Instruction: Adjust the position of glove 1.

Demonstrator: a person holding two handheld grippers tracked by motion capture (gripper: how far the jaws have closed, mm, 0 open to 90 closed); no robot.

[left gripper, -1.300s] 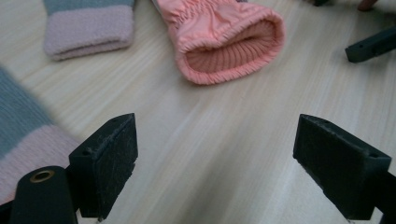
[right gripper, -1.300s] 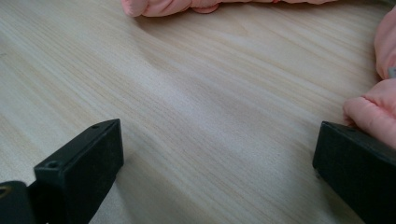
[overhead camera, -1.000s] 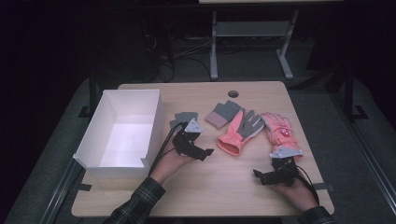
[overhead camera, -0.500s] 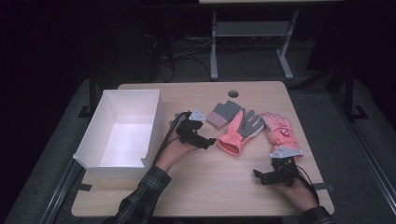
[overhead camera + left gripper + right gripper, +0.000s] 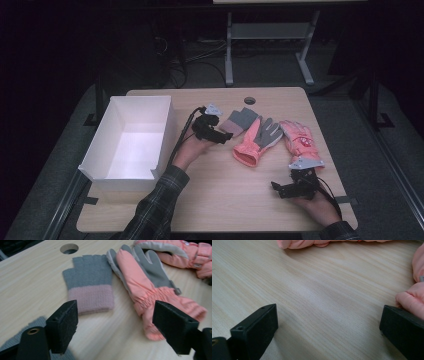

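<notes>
Left gripper [image 5: 220, 136] slid right, away from the white box [image 5: 131, 137], toward the knit glove [image 5: 239, 120] lying flat mid-bench; its fingers, closing a bit, sit wide with nothing between. Right gripper [image 5: 280, 189] stayed put by the pink gloves [image 5: 297, 141], fingers wide, empty.

I work at a light wooden table [image 5: 215, 200] with a round hole [image 5: 249, 100]. Around it the floor [image 5: 345, 105] is grey, the room is dark, and a metal frame [image 5: 270, 40] stands behind.

left gripper [image 5: 227, 138]: jaws wide, just been closing a little (nothing between) | right gripper [image 5: 276, 188]: jaws open
</notes>
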